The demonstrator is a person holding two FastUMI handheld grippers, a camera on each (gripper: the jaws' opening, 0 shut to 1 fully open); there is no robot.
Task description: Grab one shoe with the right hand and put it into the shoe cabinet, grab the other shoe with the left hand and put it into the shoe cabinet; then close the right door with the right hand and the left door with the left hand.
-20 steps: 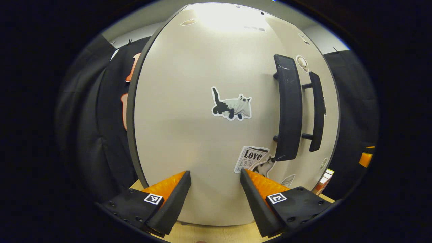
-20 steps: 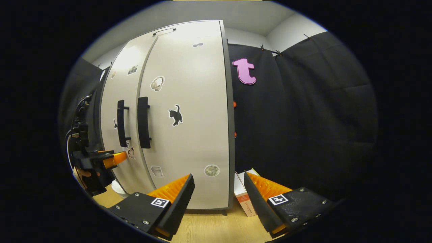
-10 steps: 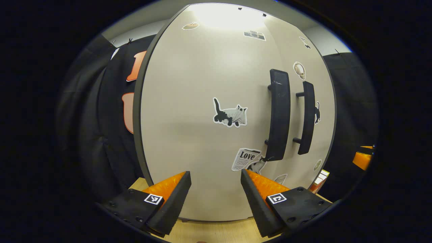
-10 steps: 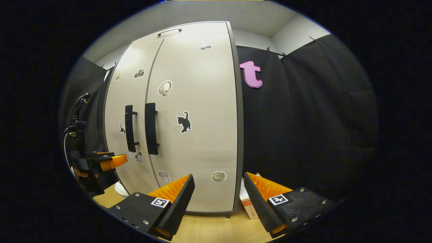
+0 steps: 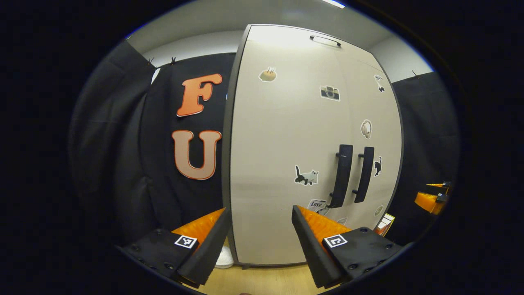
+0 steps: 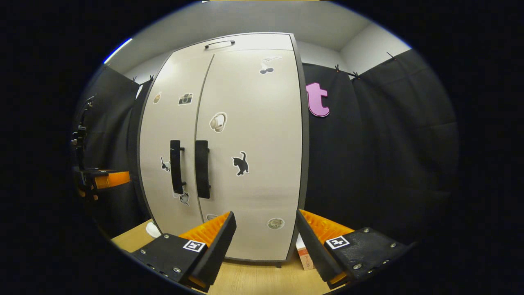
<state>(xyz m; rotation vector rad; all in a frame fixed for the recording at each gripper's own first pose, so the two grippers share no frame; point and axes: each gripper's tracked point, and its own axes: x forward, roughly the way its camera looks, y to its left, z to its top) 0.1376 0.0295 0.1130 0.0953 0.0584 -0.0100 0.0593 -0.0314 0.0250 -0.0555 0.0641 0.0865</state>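
The beige shoe cabinet (image 5: 282, 164) (image 6: 254, 135) stands on a wooden floor with both doors shut. Its two black handles (image 5: 343, 175) (image 6: 176, 166) sit side by side at the seam between the doors, and stickers dot the door fronts. My left gripper (image 5: 260, 233) is open and holds nothing, a short way back from the left door. My right gripper (image 6: 265, 235) is open too, in front of the right door's lower edge. In the right gripper view the left gripper (image 6: 102, 179) also appears at far left.
A small white object (image 5: 224, 259) (image 6: 153, 230) lies on the floor at the cabinet's left foot. An orange and white box (image 6: 305, 256) (image 5: 384, 223) stands by its right foot. Black cloth walls close in on both sides.
Both grippers have drawn back from the cabinet, so it looks smaller and its top edge has come into view. The left gripper has pulled away farther. The doors stayed shut.
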